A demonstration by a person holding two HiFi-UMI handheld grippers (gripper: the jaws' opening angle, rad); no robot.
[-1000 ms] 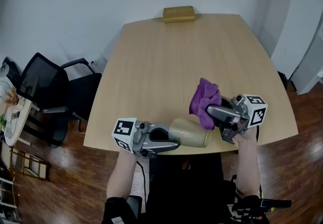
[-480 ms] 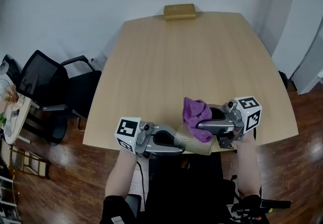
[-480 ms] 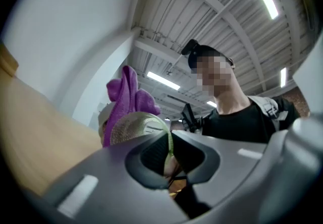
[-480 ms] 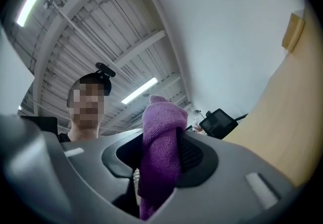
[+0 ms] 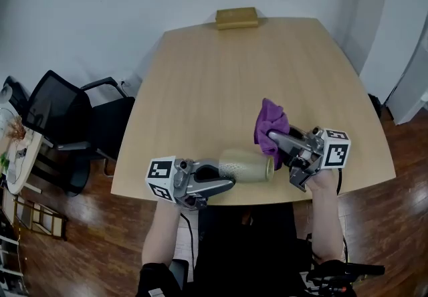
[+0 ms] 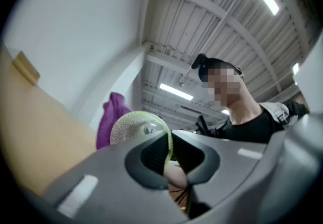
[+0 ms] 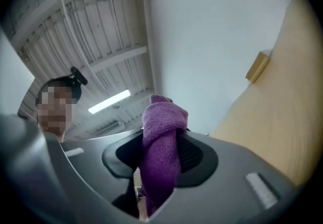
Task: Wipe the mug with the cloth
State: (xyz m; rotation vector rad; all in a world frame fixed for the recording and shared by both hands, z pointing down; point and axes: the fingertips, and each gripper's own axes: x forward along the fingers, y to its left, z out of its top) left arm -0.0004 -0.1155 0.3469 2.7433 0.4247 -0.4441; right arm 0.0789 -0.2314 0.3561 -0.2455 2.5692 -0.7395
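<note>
The light wooden table (image 5: 221, 81) is filling the middle of the head view, and both tools are hanging over its near edge at the lower centre of the frame, so the work is being done in the air rather than on the board.

At lower left, the left gripper (image 5: 226, 178) is pinching a thin edge of the pale green, pebbled mug (image 5: 246, 166) with its jaws nearly together. It is carrying the mug on its side, probably to offer the wall and far end to the cloth.

At lower right, the right gripper (image 5: 275, 138) is clamping a bunched purple cloth (image 5: 271, 127). The loose wad is standing up past the jaw tips, likely to serve as a soft pad. It is sitting just beside the mug's right end; I cannot tell whether they are touching.

The left gripper view is showing the mug's edge (image 6: 169, 142) squeezed between the pads, a detail too small in the head view. The right gripper view is showing the cloth (image 7: 161, 142) running down through the jaws, but no mug.
</note>
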